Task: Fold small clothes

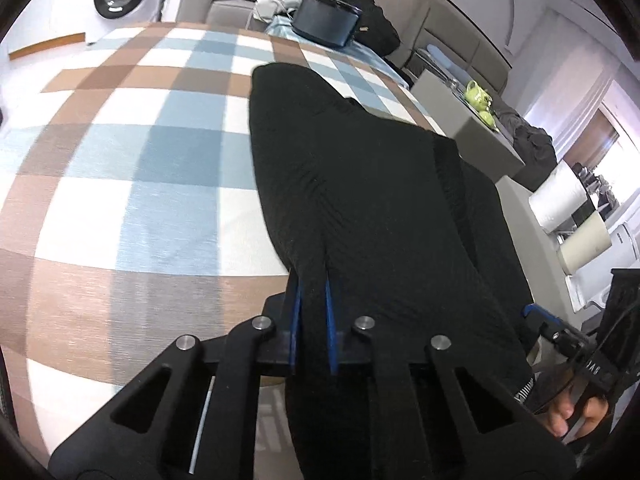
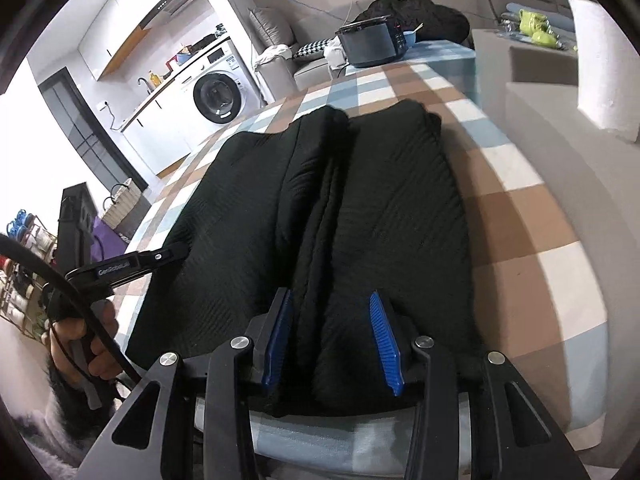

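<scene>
A black ribbed garment lies lengthwise on the checked tablecloth, in two long lobes with a crease between them. My left gripper is shut on the garment's near left edge, and black cloth fills the narrow gap between its blue pads. In the right wrist view the left gripper sits at the garment's left side, held by a hand. My right gripper stands open over the near hem. A bunched fold lies between its blue pads, which are well apart.
A dark cooker pot and a black bag stand at the table's far end. A grey ledge with green teapots and paper rolls runs along the right. A washing machine stands beyond the left.
</scene>
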Tool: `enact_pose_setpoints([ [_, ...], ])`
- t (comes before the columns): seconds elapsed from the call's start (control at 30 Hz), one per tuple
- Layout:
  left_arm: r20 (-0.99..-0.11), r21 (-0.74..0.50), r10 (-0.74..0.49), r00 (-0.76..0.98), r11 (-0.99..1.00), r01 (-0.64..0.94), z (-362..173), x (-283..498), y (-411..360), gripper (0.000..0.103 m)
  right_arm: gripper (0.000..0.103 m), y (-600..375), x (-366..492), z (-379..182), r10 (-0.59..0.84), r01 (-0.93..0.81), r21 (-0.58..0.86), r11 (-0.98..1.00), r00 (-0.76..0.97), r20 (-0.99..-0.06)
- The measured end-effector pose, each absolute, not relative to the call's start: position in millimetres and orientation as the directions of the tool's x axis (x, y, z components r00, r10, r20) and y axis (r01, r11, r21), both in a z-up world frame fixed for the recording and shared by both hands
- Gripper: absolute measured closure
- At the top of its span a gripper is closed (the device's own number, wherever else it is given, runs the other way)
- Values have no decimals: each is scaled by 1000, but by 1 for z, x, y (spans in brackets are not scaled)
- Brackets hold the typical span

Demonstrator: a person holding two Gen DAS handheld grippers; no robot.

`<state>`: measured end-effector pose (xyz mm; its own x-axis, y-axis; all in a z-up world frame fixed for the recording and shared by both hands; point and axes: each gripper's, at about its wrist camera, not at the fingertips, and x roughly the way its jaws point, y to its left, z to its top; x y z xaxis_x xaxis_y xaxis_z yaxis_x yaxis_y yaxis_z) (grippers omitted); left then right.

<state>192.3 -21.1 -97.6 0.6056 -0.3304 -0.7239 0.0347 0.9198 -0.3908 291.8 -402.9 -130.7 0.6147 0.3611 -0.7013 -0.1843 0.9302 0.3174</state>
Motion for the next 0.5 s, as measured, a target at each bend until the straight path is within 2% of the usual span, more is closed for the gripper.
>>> enact_pose_setpoints([
  [0.07, -720, -395, -319, 616, 919, 13, -98, 188, -10, 96, 53, -409, 293, -129, 331, -159, 300, 940, 626, -706],
  [0.2, -717, -389, -287, 635, 921, -23, -100, 174, 13, 96, 53, -416, 298, -136, 294, -101, 297, 949, 618, -729],
  [0.37, -707, -407, -268, 654, 911, -66, -100, 152, 41, 96, 53, -401, 301, -142, 326, -126, 315, 941, 588, -740],
  [0.5, -704, -428, -282, 652, 901, -73, -101, 142, 54, 94, 53, -381, 299, -127, 391, -195, 347, 917, 607, -692],
])
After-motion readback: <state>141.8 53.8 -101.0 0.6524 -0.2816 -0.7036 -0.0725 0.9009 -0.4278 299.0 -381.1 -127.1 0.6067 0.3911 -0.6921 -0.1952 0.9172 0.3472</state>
